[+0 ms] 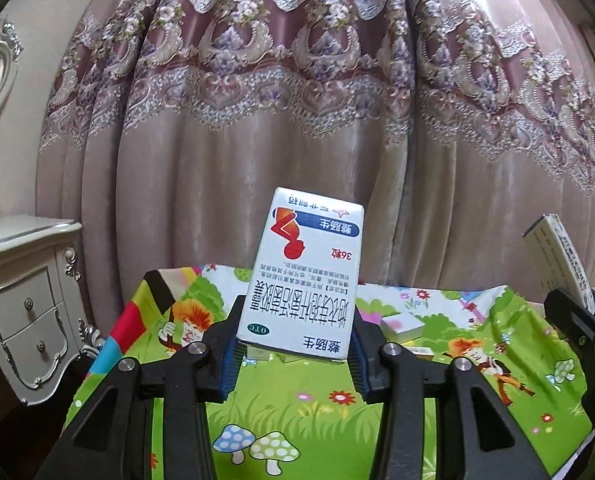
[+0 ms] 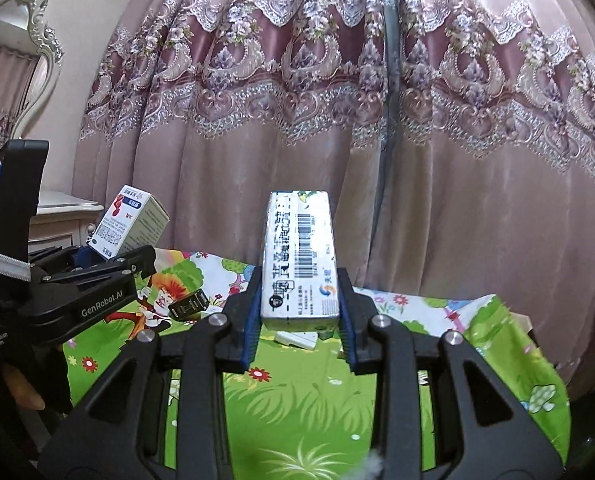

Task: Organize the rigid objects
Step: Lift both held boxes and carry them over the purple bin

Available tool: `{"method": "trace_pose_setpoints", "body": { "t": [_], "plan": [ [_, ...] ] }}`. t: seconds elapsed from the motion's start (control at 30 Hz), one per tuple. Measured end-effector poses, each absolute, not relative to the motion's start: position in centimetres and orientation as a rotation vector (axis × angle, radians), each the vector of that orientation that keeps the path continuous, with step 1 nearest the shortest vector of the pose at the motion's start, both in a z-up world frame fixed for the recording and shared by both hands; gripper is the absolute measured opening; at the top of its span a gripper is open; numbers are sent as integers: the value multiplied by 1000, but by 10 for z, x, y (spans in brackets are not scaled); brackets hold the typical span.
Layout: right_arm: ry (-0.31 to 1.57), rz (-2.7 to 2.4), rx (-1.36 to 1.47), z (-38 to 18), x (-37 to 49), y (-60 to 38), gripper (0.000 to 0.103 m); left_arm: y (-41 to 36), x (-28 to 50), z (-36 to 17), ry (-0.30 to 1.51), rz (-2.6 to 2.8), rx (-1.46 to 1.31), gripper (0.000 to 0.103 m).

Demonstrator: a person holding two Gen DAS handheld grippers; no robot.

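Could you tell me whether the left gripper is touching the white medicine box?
Touching: in the left wrist view, the left gripper has both blue pads pressed against the white medicine box.

I see a table under a bright cartoon cloth (image 1: pixel 321 412); a small white box (image 1: pixel 402 326) lies flat on it; from the right camera, a flat white piece (image 2: pixel 297 339) lies there.

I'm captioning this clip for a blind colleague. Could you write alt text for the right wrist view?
The right gripper holds a long white medicine box upright above a cartoon-print cloth. At left, the left gripper holds a second white box with a red figure. A pink embroidered curtain fills the background.
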State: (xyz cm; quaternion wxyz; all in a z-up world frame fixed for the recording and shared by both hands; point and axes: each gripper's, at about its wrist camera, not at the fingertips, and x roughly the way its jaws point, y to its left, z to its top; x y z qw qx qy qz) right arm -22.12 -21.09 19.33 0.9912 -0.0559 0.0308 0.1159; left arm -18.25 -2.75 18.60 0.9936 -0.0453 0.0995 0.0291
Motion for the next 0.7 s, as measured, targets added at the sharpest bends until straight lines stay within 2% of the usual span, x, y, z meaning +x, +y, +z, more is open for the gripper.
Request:
{"method": "trace_pose_setpoints", "body": {
  "t": [0.33, 0.5, 0.7],
  "plan": [
    [31, 189, -125, 202, -255, -240, 37, -71, -209, 200, 172, -51, -28, 45],
    [53, 167, -132, 199, -267, -256, 37, -98, -214, 197, 223, -146, 6, 45],
    [223, 143, -124, 187, -268, -284, 37, -132, -211, 186, 365, -265, 41, 45]
  ]
}}
